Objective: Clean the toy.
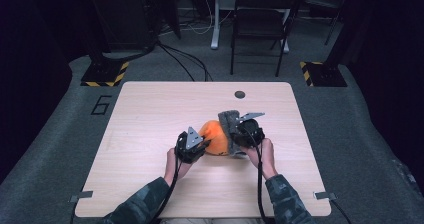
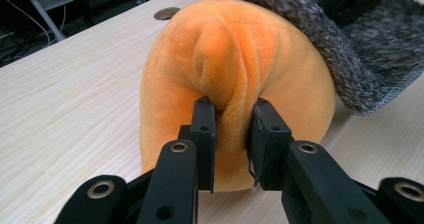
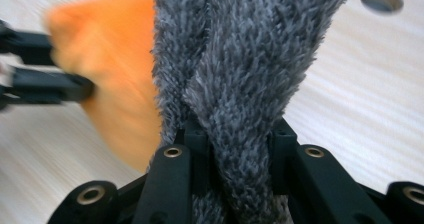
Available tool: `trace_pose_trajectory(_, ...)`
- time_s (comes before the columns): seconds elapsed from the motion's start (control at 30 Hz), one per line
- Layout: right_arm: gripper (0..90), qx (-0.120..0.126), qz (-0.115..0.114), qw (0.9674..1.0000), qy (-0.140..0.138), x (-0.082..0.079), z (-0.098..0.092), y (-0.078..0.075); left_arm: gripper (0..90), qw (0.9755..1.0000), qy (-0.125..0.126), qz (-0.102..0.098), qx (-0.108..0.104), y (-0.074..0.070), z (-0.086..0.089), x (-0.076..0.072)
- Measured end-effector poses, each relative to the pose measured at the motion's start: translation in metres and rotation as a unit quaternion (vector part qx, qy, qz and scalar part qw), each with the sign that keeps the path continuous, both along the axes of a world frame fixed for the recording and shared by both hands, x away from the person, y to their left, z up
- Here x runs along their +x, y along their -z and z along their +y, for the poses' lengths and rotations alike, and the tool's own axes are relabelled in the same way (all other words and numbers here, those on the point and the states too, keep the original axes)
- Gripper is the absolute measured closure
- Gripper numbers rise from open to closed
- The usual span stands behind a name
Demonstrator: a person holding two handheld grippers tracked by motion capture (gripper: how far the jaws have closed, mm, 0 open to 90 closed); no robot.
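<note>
Orange plush cushion (image 2: 235,84) on the wooden table (image 1: 150,114), just nearer the person than the cable hole (image 1: 240,94), long axis upright | left gripper (image 2: 231,129) pinches a fold of it | right gripper (image 3: 235,149) clamps the grey fuzzy cloth (image 3: 235,59), draped over the cushion's right side.

Grey carpet (image 1: 60,134), black folding chair (image 1: 260,19)

Orange plush (image 2: 235,59): soft, smooth short pile, matt. Grey cloth (image 3: 240,59), centre frame: shaggy, coarse fibres. Table (image 1: 150,114): pale wood grain, matt. Jaws: black plastic, matt, with metal rivets.
</note>
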State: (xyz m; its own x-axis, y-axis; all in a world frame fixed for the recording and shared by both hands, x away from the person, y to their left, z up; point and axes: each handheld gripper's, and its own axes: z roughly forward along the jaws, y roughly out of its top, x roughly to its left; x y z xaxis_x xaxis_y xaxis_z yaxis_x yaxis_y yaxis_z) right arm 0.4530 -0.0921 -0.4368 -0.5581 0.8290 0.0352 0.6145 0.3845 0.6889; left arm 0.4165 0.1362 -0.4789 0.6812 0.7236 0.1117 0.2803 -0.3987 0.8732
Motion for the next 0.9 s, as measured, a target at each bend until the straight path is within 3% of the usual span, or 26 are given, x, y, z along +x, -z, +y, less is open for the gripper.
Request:
trace_pose_trajectory(0.17,70.6,-0.022,0.034,0.9991,0.017,0.009,-0.009,0.017,74.5,1.0,0.002,0.003,0.0,0.0,0.003,0.001)
trace_pose_trajectory(0.33,70.2,-0.052,0.079,0.995,0.032,0.019,-0.017,0.043,74.3,1.0,0.003,0.002,-0.005,0.001,0.004,0.003)
trace_pose_trajectory(0.43,70.4,-0.046,0.088,0.9944,0.036,0.024,-0.02,0.046,74.1,0.9999,0.002,0.003,-0.01,0.001,0.006,0.003)
trace_pose_trajectory(0.5,70.7,-0.045,0.082,0.995,0.037,0.023,-0.02,0.043,74.1,0.9999,0.001,0.006,-0.011,0.001,0.006,0.003)
trace_pose_trajectory(0.53,71.2,-0.037,0.067,0.9965,0.033,0.019,-0.018,0.03,74.0,0.9999,0.0,0.008,-0.011,0.001,0.007,0.004)
trace_pose_trajectory(0.57,71.2,-0.037,0.067,0.9965,0.033,0.019,-0.018,0.03,74.1,0.9999,0.0,0.008,-0.011,0.001,0.007,0.004)
trace_pose_trajectory(0.6,71.5,-0.016,0.034,0.9989,0.029,0.013,-0.019,0.013,74.1,0.9999,-0.003,0.006,-0.011,0.001,0.007,0.004)
trace_pose_trajectory(0.67,71.6,0.014,0.013,0.9996,0.022,0.006,-0.018,-0.004,74.1,0.9999,-0.003,0.002,-0.012,0.001,0.005,0.003)
trace_pose_trajectory(0.73,71.7,0.042,-0.009,0.999,0.005,-0.001,-0.012,-0.019,74.1,0.9999,0.001,0.005,-0.009,0.001,0.005,0.002)
trace_pose_trajectory(0.77,71.7,0.042,-0.009,0.999,0.005,-0.001,-0.012,-0.019,74.1,0.9999,0.001,0.005,-0.009,0.001,0.005,0.002)
trace_pose_trajectory(0.8,71.6,0.066,-0.023,0.9974,-0.016,-0.008,-0.004,-0.031,74.1,1.0,0.003,0.003,-0.007,0.001,0.005,0.001)
trace_pose_trajectory(0.9,71.4,0.068,-0.042,0.9957,-0.048,-0.018,0.014,-0.037,74.1,1.0,0.007,0.002,-0.004,0.0,0.003,-0.001)
